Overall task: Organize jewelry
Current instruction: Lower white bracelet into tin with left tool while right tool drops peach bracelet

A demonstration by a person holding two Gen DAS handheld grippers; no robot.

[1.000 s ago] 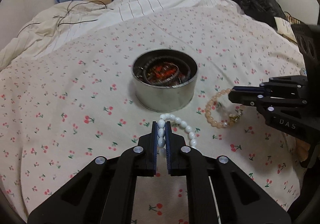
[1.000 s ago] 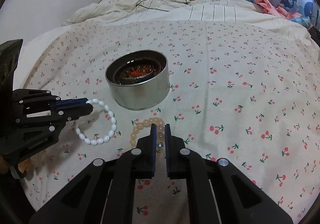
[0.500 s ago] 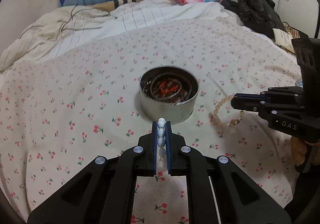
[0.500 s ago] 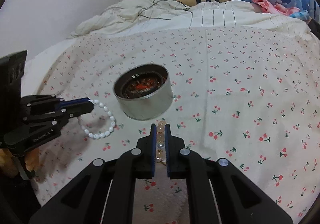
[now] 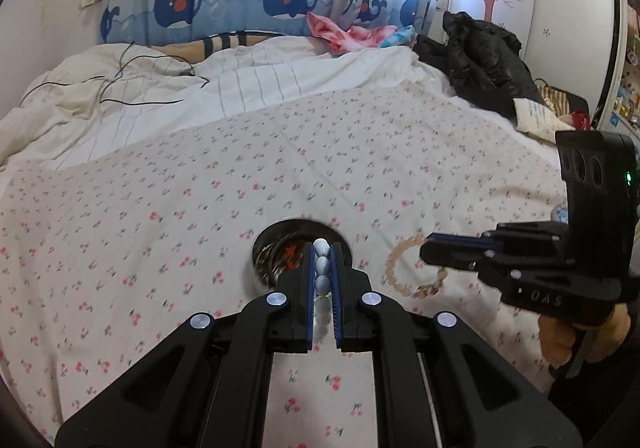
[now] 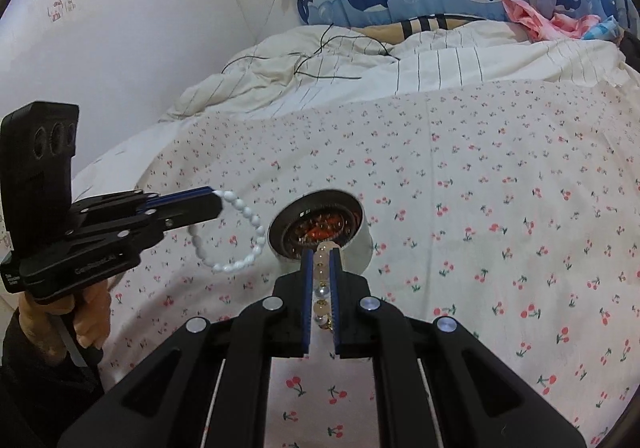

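Note:
My left gripper (image 5: 322, 248) is shut on a white bead bracelet (image 5: 321, 266), which hangs in the air as a loop (image 6: 236, 232) in the right wrist view. My right gripper (image 6: 321, 254) is shut on a peach bead bracelet (image 6: 322, 276), whose loop (image 5: 400, 272) dangles clear of the bed in the left wrist view. A round metal tin (image 6: 360, 244) with red and dark jewelry inside sits on the cherry-print sheet (image 6: 500, 208), just beyond both grippers' tips. The left gripper (image 6: 218, 204) shows left of the tin, the right gripper (image 5: 428, 246) right of it.
A rumpled striped duvet (image 5: 240, 80) with a black cable (image 5: 132, 88) lies at the back. A black jacket (image 5: 484, 52) and a pink cloth (image 5: 344, 34) sit at the far right. A hand (image 6: 86, 312) grips the left tool's handle.
Both grippers have risen, lifting the white and the peach bracelet off the sheet. The tin now sits lower and nearer the fingertips in both views.

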